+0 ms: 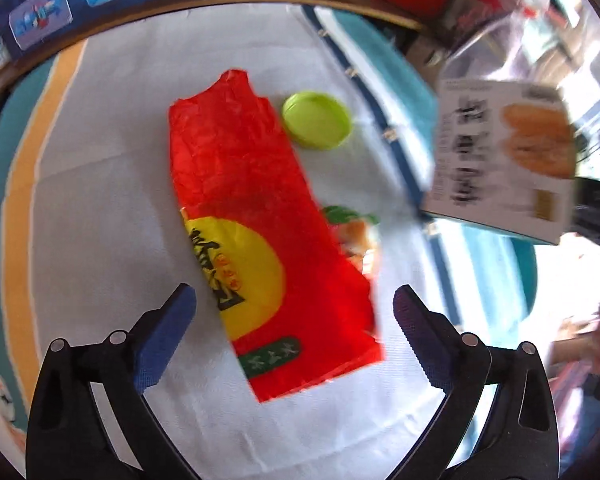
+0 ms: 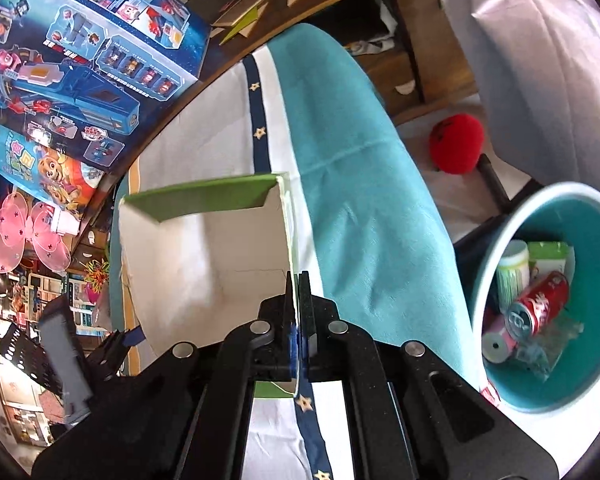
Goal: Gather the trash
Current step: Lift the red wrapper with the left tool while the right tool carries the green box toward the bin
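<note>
A red plastic bag [image 1: 240, 184] with a yellow disc lies flat on the white cloth, and my left gripper [image 1: 295, 292] hangs open above its near end, one blue pad on each side. A lime-green lid [image 1: 317, 125] rests just right of the bag's far end. A green-and-orange wrapper [image 1: 352, 232] peeks out from under the bag's right edge. My right gripper [image 2: 299, 276] is shut on the side wall of an open cardboard box [image 2: 204, 248] with a green outside. The same box [image 1: 500, 160] shows blurred in the air at the right of the left wrist view.
A round bin [image 2: 540, 196] with a teal inside stands low right of the table and holds a red cola can [image 2: 540, 304] and other trash. Toy boxes [image 2: 84, 52] line the far table edge. A red plush ball [image 2: 456, 144] lies beyond the bin.
</note>
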`<move>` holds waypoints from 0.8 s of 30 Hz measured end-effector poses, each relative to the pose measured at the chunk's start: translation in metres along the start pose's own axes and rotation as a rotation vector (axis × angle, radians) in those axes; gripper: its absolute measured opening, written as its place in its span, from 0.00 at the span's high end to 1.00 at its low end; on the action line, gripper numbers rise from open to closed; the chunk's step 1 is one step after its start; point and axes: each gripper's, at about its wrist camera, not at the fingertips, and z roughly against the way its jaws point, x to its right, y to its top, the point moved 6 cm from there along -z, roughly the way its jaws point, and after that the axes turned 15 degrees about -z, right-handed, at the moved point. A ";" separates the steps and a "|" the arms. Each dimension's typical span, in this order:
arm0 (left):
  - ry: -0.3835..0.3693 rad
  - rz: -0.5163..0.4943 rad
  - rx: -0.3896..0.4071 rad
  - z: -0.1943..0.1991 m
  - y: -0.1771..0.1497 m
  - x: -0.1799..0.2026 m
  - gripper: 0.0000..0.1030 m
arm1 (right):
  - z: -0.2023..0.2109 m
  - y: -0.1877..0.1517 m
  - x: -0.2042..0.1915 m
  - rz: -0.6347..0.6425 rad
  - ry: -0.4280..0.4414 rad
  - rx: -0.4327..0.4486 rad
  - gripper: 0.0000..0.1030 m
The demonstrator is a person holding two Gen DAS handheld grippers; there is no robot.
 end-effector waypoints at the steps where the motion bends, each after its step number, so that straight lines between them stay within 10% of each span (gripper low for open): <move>1: 0.037 -0.012 -0.017 -0.003 -0.002 0.001 0.04 | 0.001 -0.002 0.003 -0.003 -0.001 -0.001 0.98; 10: 0.063 0.011 -0.003 -0.010 -0.019 -0.024 0.06 | 0.002 -0.016 0.013 -0.014 0.010 -0.020 0.98; 19: 0.080 -0.003 0.081 0.013 -0.021 -0.035 0.83 | 0.001 -0.025 0.009 -0.042 0.032 -0.035 0.98; 24: 0.088 0.046 0.137 0.037 -0.015 -0.035 0.91 | 0.011 -0.030 0.005 -0.048 0.057 -0.021 0.98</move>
